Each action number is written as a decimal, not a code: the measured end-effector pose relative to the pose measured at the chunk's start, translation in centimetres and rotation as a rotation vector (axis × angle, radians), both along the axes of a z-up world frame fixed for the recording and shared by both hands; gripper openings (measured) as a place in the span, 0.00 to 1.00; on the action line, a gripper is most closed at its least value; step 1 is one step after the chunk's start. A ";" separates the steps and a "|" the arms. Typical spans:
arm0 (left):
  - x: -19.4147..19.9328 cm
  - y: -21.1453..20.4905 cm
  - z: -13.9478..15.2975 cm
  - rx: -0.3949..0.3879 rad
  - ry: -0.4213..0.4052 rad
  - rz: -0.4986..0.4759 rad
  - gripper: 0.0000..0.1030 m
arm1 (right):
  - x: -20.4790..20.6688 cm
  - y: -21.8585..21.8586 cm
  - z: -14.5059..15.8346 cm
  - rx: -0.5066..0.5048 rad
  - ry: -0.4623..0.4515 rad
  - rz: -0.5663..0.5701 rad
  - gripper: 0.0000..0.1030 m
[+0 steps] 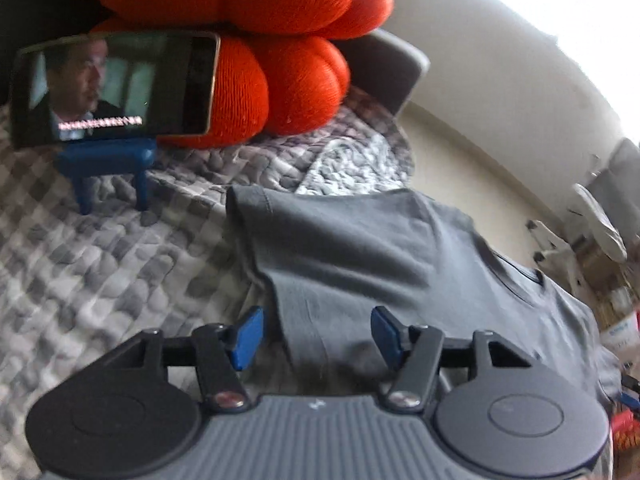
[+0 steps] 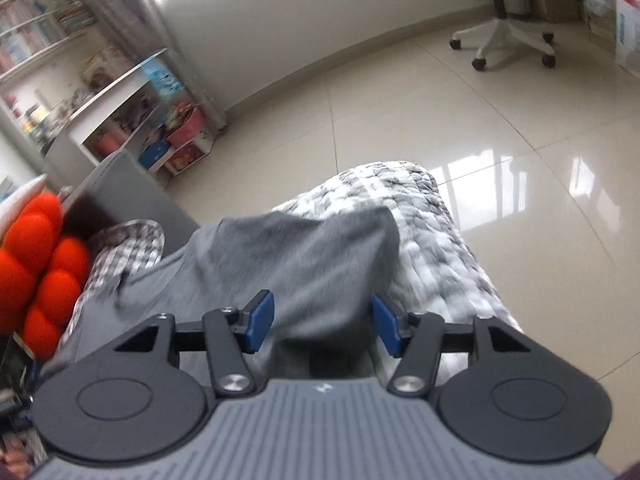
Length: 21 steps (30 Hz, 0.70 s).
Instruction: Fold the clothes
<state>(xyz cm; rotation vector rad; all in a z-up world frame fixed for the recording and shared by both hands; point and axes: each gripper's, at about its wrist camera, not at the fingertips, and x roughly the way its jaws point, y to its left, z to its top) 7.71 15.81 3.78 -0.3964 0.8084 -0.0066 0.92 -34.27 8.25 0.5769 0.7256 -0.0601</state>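
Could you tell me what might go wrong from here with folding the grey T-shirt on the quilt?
1. The grey T-shirt lies close to the quilt's edge above the tiled floor; a careless pull could slide it off.
2. Both the left hand-held gripper and right hand-held gripper are open over rumpled cloth, so a grab may catch uneven layers.
3. The phone on its blue stand sits nearby and could be knocked.

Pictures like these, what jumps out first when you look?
A big bright orange cushion at the top of the left view grabs the eye. A phone playing a video leans on it, set on a small blue stand. Below, a grey T-shirt lies spread on a checked quilt, ahead of the open left gripper.
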 end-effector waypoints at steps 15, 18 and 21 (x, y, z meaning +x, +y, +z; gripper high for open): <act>1.9 0.5 -0.4 0.078 -0.084 0.073 0.05 | 2.0 3.3 3.3 -0.305 -0.108 -0.047 0.04; 1.5 0.3 -1.7 0.097 -0.058 0.067 0.05 | 1.6 4.1 2.8 -0.368 -0.090 -0.053 0.04; 0.9 0.1 -2.2 0.123 -0.064 0.054 0.09 | 2.1 4.6 0.1 -0.454 0.023 -0.013 0.04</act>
